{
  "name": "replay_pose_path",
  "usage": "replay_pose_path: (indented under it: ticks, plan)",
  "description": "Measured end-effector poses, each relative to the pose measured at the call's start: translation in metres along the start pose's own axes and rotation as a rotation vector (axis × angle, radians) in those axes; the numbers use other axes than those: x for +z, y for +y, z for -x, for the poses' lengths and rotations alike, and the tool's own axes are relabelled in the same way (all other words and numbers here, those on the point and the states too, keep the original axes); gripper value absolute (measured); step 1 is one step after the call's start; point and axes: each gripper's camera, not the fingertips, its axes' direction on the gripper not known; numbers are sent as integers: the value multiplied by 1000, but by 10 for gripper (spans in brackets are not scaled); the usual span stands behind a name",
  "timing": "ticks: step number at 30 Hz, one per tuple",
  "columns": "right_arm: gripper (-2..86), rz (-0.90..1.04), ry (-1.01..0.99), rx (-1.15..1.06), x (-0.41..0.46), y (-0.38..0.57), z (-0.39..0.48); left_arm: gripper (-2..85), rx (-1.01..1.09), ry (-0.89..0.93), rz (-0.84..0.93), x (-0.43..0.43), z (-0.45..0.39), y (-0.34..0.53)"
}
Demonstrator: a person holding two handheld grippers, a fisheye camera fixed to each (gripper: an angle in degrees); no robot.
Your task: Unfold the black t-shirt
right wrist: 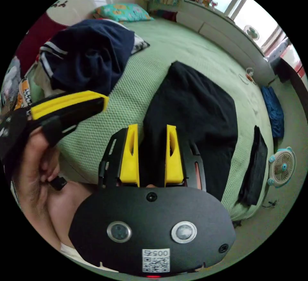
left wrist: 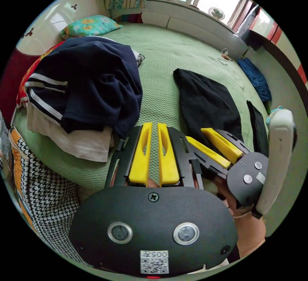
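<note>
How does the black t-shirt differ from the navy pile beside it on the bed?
The black t-shirt lies flat and folded in one neat slab; the navy pile is heaped and rumpled. The t-shirt is plain black all over; the pile shows white stripes and pale cloth under it. The t-shirt sits just ahead of the right gripper; the pile lies off to the side. Both rest on the green bedspread.

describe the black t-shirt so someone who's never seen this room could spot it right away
Start at the big bed with the green cover. The black t-shirt lies folded flat near its front edge, just ahead of the right gripper. Unlike the heaped navy clothes with white stripes beside it, it is plain black, smooth and alone.
</note>
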Motion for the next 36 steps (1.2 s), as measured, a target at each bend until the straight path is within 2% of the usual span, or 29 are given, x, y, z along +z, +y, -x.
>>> replay_pose_path:
  ticks: [6, 10, 15, 26, 36]
  plan:
    - [-9, -63, -99, 83, -10, 7, -42, 44, 35, 2, 22, 2, -10, -1]
    - [-14, -120, -177, 132, -25, 15, -78, 43, 58, 4, 24, 2, -22, -1]
    - [-15, -161, -169, 182, -36, 28, -120, 41, 98, 14, 33, 3, -47, -3]
    - [-15, -214, -43, 385, -57, 77, -261, 41, 187, 0, 35, 7, -111, -7]
    - [-7, -174, 126, 601, -43, 116, -370, 41, 246, -15, 27, 7, -148, -9]
